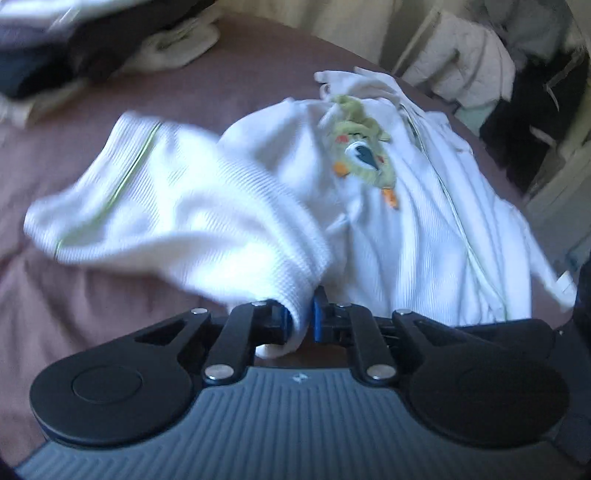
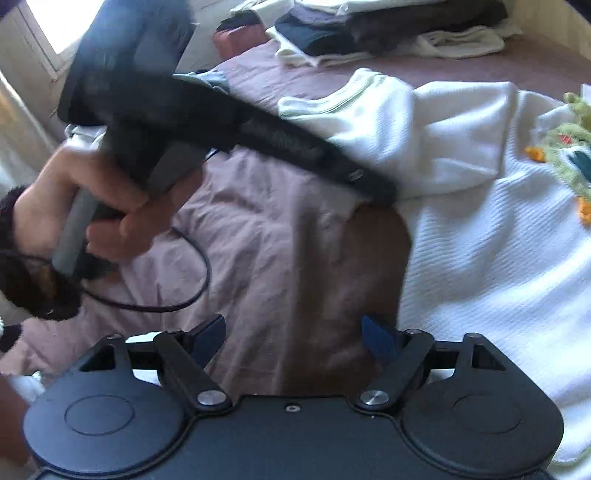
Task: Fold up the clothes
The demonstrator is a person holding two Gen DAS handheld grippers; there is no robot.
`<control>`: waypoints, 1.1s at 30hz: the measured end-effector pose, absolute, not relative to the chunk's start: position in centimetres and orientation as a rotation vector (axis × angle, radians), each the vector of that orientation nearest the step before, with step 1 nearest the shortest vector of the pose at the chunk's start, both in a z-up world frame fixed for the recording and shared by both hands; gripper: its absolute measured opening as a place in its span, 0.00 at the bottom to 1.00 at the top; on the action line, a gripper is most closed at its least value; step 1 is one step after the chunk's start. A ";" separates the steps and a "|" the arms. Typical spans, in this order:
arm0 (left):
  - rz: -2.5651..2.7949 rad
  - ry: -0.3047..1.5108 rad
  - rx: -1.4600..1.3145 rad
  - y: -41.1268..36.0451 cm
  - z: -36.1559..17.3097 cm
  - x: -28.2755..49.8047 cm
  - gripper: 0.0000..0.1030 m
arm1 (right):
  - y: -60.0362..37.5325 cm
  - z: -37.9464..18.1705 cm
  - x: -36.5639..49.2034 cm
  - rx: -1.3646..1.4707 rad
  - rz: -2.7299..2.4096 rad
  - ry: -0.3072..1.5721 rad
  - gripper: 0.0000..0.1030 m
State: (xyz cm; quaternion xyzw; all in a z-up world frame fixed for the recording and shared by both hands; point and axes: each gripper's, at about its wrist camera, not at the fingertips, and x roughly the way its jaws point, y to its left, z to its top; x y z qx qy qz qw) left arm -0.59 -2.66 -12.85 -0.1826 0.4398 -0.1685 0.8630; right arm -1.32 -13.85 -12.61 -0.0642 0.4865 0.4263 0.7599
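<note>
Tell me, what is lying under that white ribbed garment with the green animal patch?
The white ribbed garment with a green animal patch lies on a mauve wrinkled bedsheet, which shows all around it. Whatever is directly beneath the cloth is covered and cannot be seen.

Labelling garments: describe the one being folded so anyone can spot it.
On the mauve bed sheet, nearer than the stacked clothes, lies a white ribbed baby garment. Unlike its plain neighbours, it has lime piping and a green animal appliqué.
</note>
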 end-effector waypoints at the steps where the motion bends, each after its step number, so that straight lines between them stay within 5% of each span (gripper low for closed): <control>1: -0.353 0.919 -0.426 -1.7 -12.8 -0.9 0.18 | -14.3 -12.5 -1.0 -0.111 0.917 1.061 0.81; 4: -0.325 0.880 -0.521 0.8 -12.0 -2.1 0.36 | -16.8 -11.2 0.7 0.072 0.892 1.035 0.81; 9: -0.224 0.795 -0.625 4.2 -11.0 -2.5 0.48 | -18.9 -10.4 3.6 0.338 0.774 0.965 0.81; 16: -0.131 0.900 -0.725 5.4 -14.3 2.0 0.56 | -15.2 -12.0 3.1 0.049 0.690 0.976 0.81; 18: -0.154 0.902 -0.714 5.2 -14.7 3.4 0.51 | -14.9 -12.9 2.8 -0.007 0.690 0.993 0.81; 19: -0.168 0.906 -0.627 4.5 -14.2 4.1 0.21 | -14.8 -13.3 2.6 -0.038 0.684 0.992 0.81; 20: -0.158 0.894 -0.499 3.5 -13.4 4.3 0.04 | -14.6 -13.5 2.4 -0.066 0.680 0.982 0.81; 23: -0.084 0.812 -0.214 1.4 -10.9 3.7 0.02 | -14.4 -13.4 2.1 -0.115 0.686 0.970 0.81; 33: 0.383 0.399 -0.014 11.8 0.7 2.4 0.02 | -15.5 -13.3 2.0 -0.125 0.691 0.973 0.81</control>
